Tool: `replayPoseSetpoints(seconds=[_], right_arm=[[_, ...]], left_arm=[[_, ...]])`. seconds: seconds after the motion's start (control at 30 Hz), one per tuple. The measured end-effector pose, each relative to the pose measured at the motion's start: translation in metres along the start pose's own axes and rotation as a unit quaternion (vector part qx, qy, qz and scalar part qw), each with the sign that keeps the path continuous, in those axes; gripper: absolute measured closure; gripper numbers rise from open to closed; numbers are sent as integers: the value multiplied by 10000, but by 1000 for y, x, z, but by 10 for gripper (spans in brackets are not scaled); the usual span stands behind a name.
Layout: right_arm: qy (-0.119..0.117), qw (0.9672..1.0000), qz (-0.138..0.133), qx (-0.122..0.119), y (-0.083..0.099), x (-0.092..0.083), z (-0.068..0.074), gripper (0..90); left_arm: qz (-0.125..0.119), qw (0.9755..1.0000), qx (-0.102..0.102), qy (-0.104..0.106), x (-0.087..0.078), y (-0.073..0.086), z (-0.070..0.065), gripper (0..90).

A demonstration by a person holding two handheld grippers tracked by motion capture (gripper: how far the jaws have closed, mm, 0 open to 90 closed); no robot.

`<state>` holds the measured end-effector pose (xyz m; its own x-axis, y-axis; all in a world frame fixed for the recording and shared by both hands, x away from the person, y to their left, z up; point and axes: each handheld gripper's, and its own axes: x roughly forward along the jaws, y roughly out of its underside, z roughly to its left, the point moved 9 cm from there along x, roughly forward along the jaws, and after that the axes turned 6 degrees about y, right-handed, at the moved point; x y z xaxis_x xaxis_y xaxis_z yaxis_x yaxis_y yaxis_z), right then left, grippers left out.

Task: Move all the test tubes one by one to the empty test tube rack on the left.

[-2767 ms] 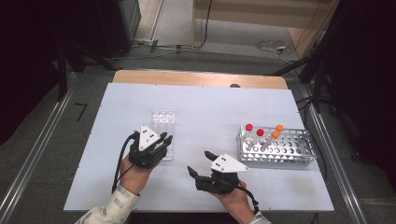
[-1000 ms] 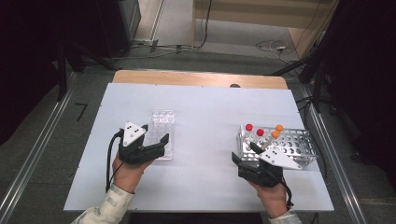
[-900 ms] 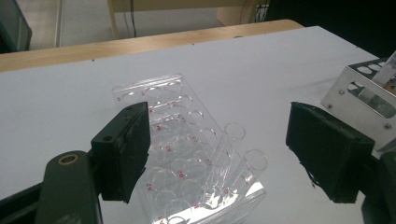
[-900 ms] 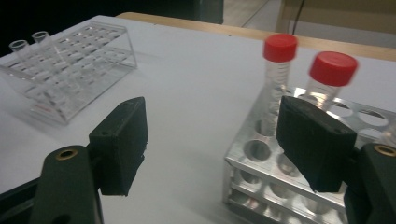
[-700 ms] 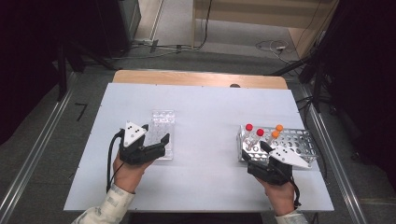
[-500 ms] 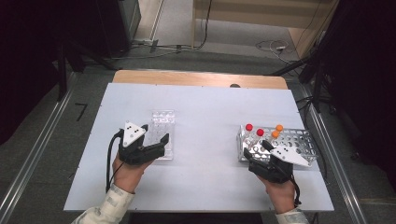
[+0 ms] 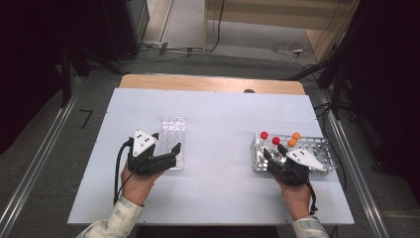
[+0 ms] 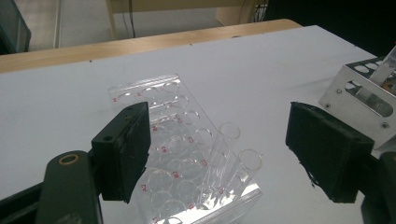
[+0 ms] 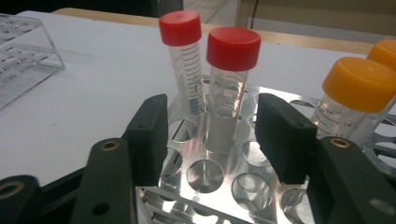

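Observation:
A metal tube rack [image 7: 322,146] stands at the table's right and holds two red-capped tubes [image 7: 276,141] and two orange-capped ones [image 7: 296,135]. My right gripper [image 7: 274,150] reaches in at its near-left corner. In the right gripper view the nearer red-capped tube [image 9: 224,121] stands upright between the jaws of the right gripper [image 9: 217,135]. They have just been closing, and gaps remain on both sides. My left gripper [image 7: 166,143] stands open around the near end of a clear plastic rack [image 8: 159,107] holding two uncapped clear tubes [image 8: 224,140].
The second red-capped tube [image 9: 187,65] leans just behind the first, and an orange-capped tube [image 9: 355,88] stands to its right. The metal rack's corner [image 8: 359,93] appears at the far right of the left gripper view. A wooden strip [image 7: 208,83] borders the table's far edge.
My right hand has moved from the table's middle to the metal rack and on into its corner, and its jaws have narrowed around the red-capped tube. The left hand has stayed by the clear rack.

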<state>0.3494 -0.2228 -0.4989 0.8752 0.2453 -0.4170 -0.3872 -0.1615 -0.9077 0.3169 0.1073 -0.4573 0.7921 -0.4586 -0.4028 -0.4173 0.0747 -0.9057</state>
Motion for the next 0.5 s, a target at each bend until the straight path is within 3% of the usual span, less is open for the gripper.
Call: replayPoseSetpoints(seconds=[0.4,0.5], right_arm=[[135,9999,-2,-27,3,8,-3,694],[143,9999,-30,-36,2,7,-3,711]], left_arm=[[18,10000,10,38,0,1,-1,227],[24,10000,-10,35,1,1,-2,210]])
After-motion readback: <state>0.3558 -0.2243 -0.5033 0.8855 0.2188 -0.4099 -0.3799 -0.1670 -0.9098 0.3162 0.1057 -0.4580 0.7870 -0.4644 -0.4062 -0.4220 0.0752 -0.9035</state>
